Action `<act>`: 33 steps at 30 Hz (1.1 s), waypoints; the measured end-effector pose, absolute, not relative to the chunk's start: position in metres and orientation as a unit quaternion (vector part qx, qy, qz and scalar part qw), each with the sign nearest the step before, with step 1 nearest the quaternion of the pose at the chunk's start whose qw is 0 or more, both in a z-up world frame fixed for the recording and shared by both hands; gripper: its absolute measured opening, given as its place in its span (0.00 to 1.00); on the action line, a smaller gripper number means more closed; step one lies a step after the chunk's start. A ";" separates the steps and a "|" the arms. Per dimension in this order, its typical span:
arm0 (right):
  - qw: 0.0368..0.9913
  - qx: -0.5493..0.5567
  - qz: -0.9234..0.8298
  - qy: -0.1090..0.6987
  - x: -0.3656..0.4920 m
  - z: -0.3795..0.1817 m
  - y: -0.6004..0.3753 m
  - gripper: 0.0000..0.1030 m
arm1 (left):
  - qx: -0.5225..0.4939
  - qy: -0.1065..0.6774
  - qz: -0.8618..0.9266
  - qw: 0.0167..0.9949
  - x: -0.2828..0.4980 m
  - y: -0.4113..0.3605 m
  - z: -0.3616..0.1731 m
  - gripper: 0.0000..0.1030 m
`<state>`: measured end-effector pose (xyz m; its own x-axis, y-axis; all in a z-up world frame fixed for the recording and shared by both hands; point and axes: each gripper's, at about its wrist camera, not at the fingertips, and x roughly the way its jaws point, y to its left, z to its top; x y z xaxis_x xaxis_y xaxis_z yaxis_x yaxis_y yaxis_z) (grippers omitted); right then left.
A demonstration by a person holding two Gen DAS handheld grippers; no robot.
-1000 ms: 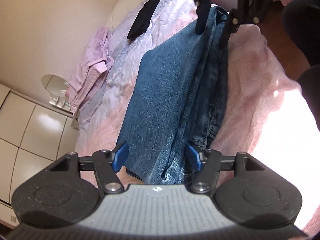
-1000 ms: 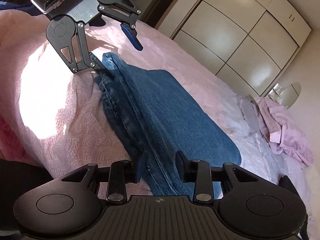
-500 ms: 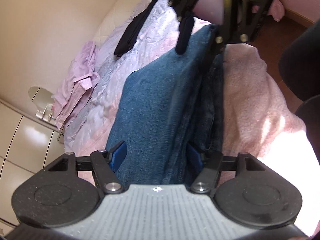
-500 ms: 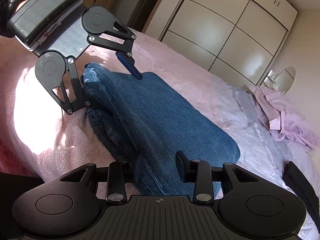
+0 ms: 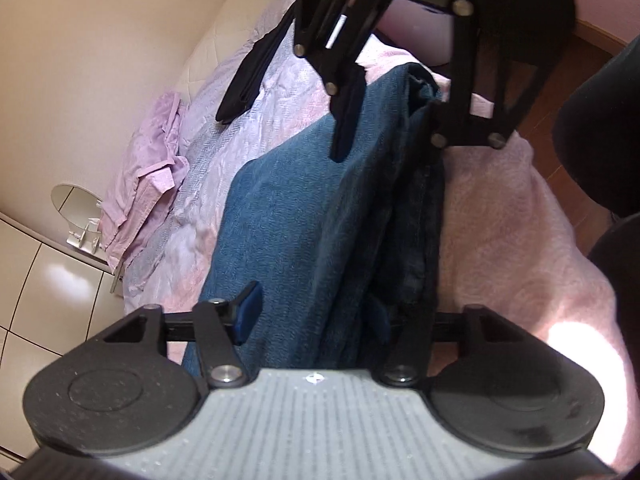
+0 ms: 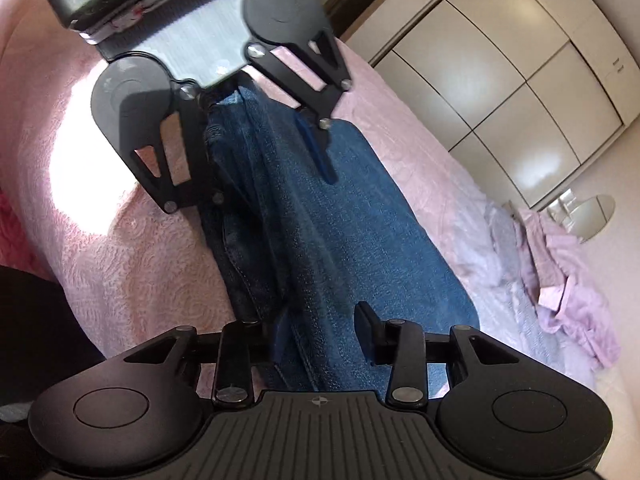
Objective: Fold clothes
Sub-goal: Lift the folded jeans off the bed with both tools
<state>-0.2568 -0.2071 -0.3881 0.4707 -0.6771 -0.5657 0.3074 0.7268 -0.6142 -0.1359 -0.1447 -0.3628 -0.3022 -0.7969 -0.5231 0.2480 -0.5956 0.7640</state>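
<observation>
Folded blue jeans point(image 5: 312, 208) lie lengthwise on the pink bedspread, bulging up between my two grippers, which face each other. My left gripper point(image 5: 314, 314) straddles the near end. Its jaws are opening: one blue pad point(image 5: 248, 312) stands free above the denim, the other is sunk in the fold. From the right wrist view the left gripper point(image 6: 268, 184) looms close over the jeans point(image 6: 340, 240). My right gripper point(image 6: 322, 330) pinches a thick denim fold at the other end, jaws easing slightly. It fills the top of the left view point(image 5: 390, 144).
A crumpled lilac shirt point(image 5: 148, 184) and a long black garment point(image 5: 252, 76) lie farther along the bed. A round mirror point(image 6: 592, 216) stands by cream wardrobe doors point(image 6: 500, 80). A person's dark leg point(image 5: 600, 120) stands beside the bed over wooden floor.
The left gripper has travelled along the jeans toward the right gripper, so the two now stand much closer. The denim between them has bunched up shorter and higher.
</observation>
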 end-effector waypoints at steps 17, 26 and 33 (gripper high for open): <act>0.785 -0.282 -0.328 0.443 -0.243 -0.399 -0.218 0.49 | 0.452 -0.188 -0.794 0.360 -0.119 -0.157 -0.329 0.57; 0.785 -0.266 -0.358 0.430 -0.291 -0.369 -0.227 0.13 | 0.495 -0.346 -0.708 0.365 -0.130 -0.103 -0.360 0.33; 0.787 -0.249 -0.355 0.438 -0.303 -0.393 -0.218 0.14 | 0.489 -0.325 -0.717 0.376 -0.116 -0.099 -0.372 0.36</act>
<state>-0.3028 -0.2181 -0.3934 0.3638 -0.7775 -0.5130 0.3418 0.6237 -0.7029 -0.1163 -0.0986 -0.3720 -0.2391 -0.8568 -0.4568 0.2210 -0.5061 0.8337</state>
